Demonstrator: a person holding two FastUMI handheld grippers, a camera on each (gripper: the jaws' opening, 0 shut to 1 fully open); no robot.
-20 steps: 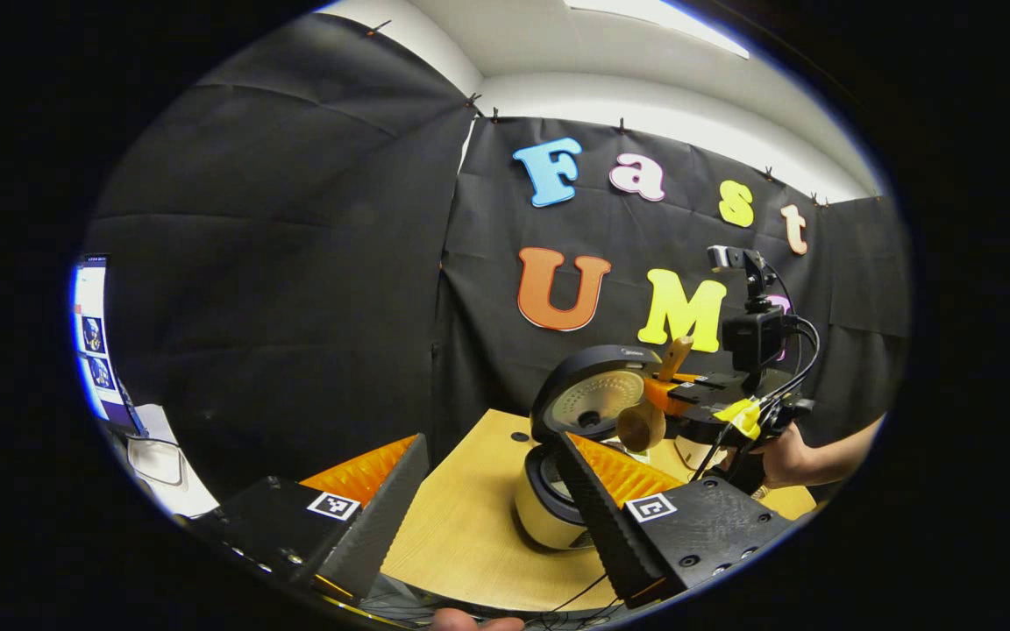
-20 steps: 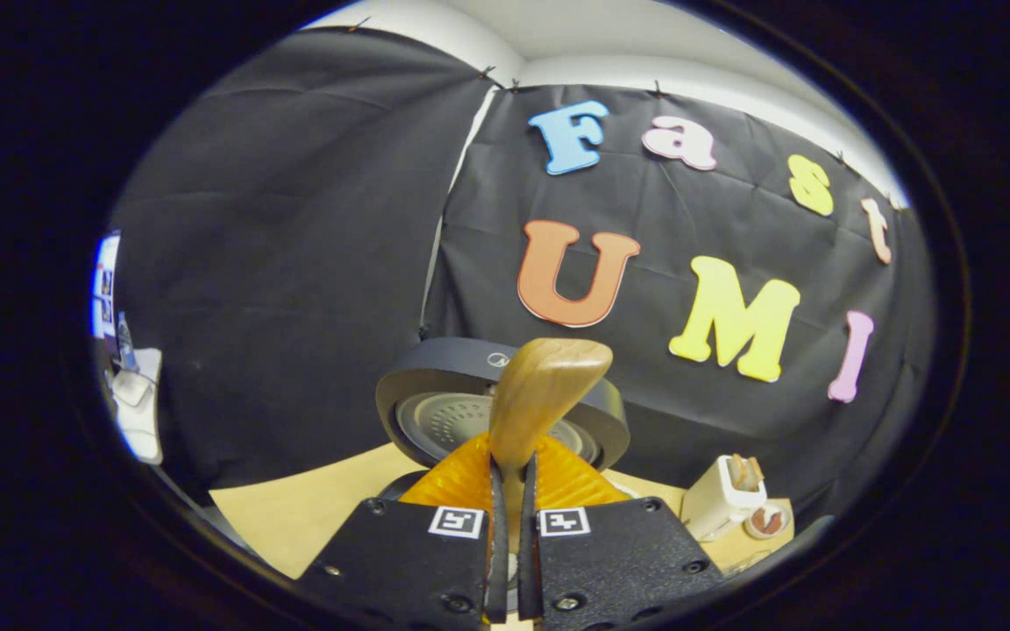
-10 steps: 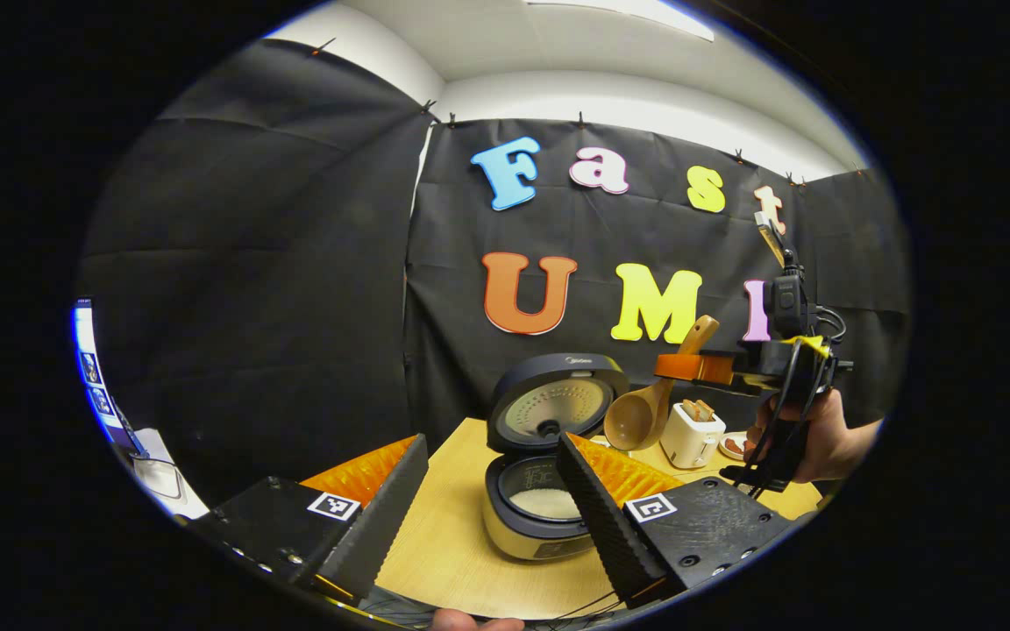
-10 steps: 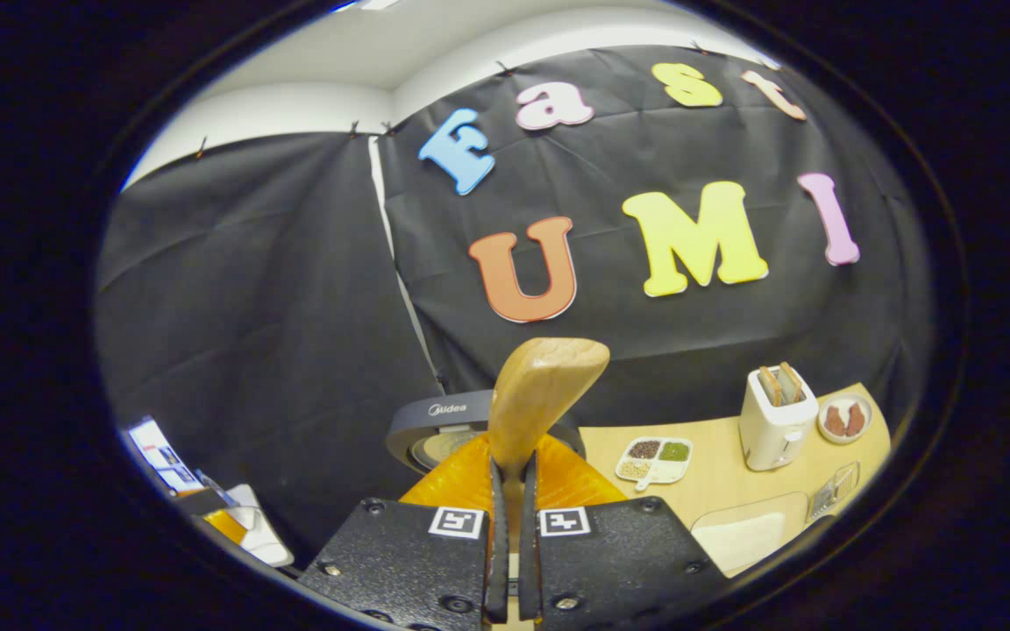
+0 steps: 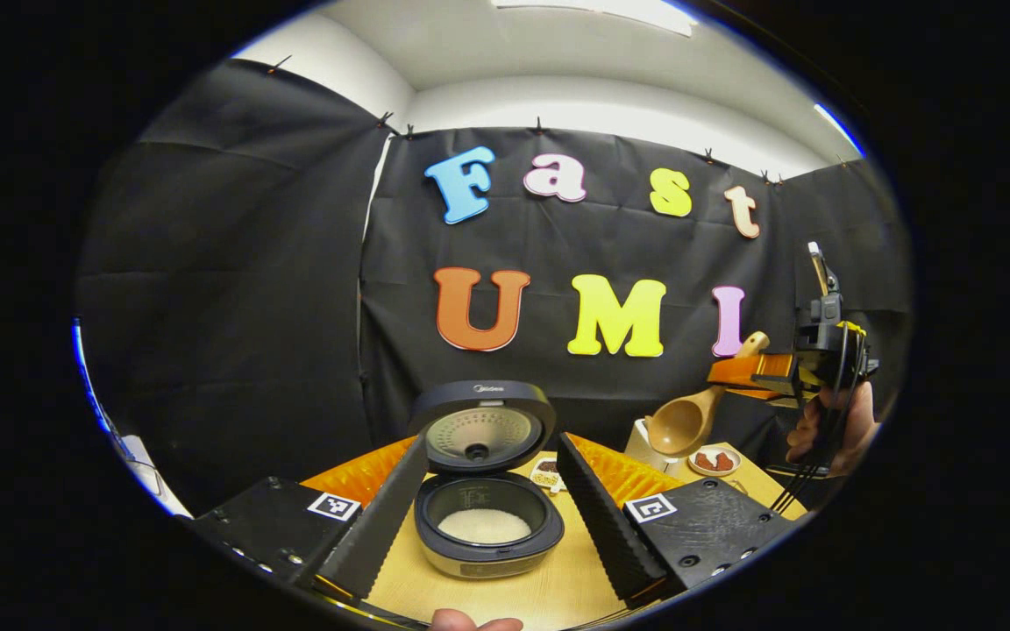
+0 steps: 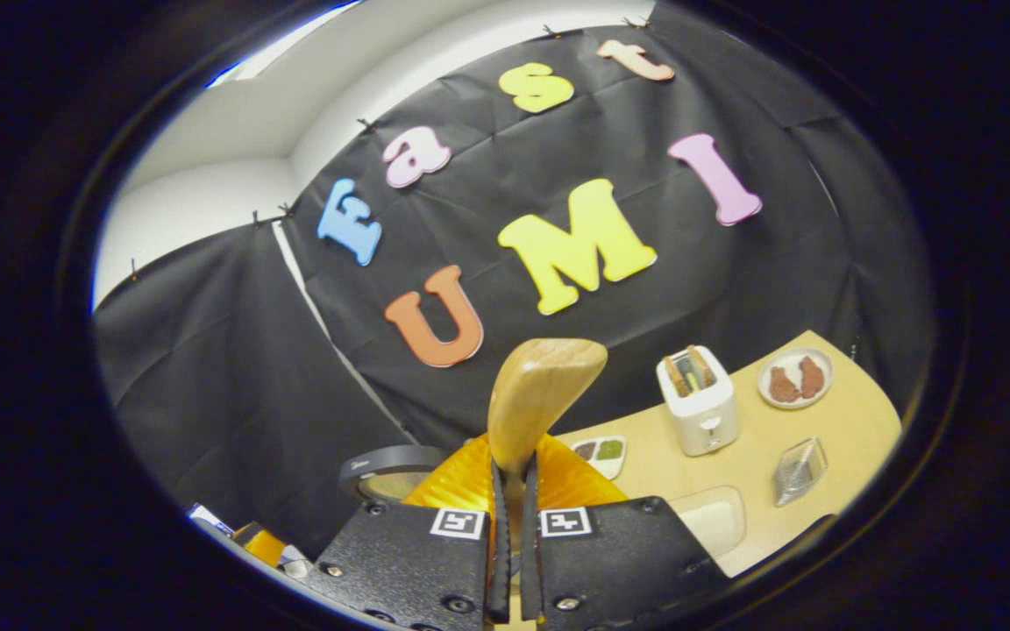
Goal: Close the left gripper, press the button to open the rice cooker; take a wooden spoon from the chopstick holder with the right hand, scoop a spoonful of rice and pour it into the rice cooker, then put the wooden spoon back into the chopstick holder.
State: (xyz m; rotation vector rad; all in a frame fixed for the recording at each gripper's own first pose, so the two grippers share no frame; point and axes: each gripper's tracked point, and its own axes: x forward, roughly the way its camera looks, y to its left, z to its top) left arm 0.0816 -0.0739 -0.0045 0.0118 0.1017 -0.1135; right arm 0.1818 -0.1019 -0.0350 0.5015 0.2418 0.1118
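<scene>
The rice cooker (image 5: 486, 543) stands open on the wooden table, its lid (image 5: 480, 425) up and white rice in its pot. My left gripper (image 5: 492, 443) is open, and the cooker appears between its fingers, farther off. At the right, a hand holds my right gripper (image 5: 764, 372) in the air, shut on the wooden spoon (image 5: 682, 425), whose bowl looks empty. In the right gripper view the spoon's handle (image 6: 540, 394) sticks up from my shut right gripper (image 6: 512, 469). The cooker's lid (image 6: 382, 466) is low at the left.
A white toaster (image 6: 700, 407), a plate (image 6: 793, 377) with brown pieces, a small divided dish (image 6: 601, 451), a mesh holder (image 6: 799, 469) and a pale tray of rice (image 6: 715, 521) stand on the table (image 6: 847, 438) to the right of the cooker.
My right gripper carried the spoon from over the cooker off to the right and tilted. The left gripper view swung, so the cooker now sits centred between its fingers.
</scene>
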